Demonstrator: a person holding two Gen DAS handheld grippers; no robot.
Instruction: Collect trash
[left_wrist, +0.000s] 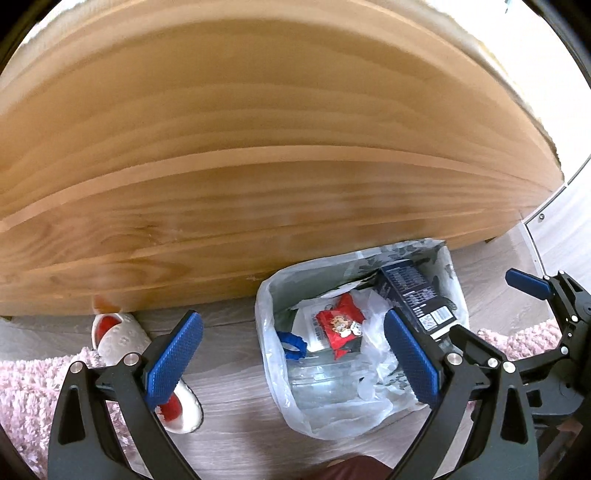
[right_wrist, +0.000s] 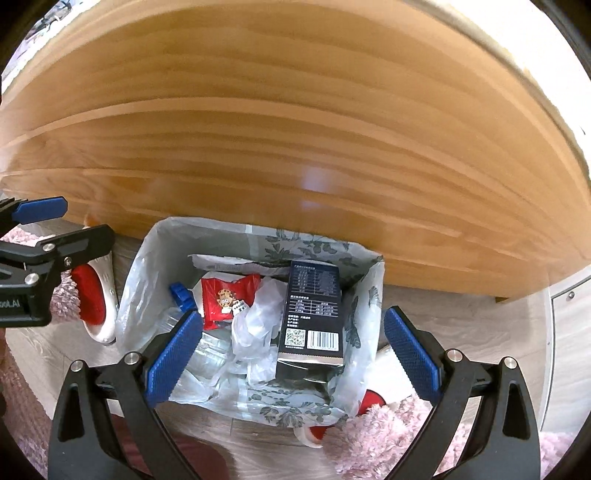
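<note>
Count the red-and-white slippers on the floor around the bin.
2: one slipper left of the lined bin, against the wooden panel; another slipper at the bin's near right corner, partly hidden by bin and pink rug.

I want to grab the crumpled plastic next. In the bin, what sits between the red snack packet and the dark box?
Only the crumpled clear plastic itself lies between the red snack packet and the dark box, clearest in the right wrist view.

Both wrist cams look down, close above, sharing lined trash bin (left_wrist: 354, 332) (right_wrist: 251, 317), wood panel (left_wrist: 258, 147).
</note>
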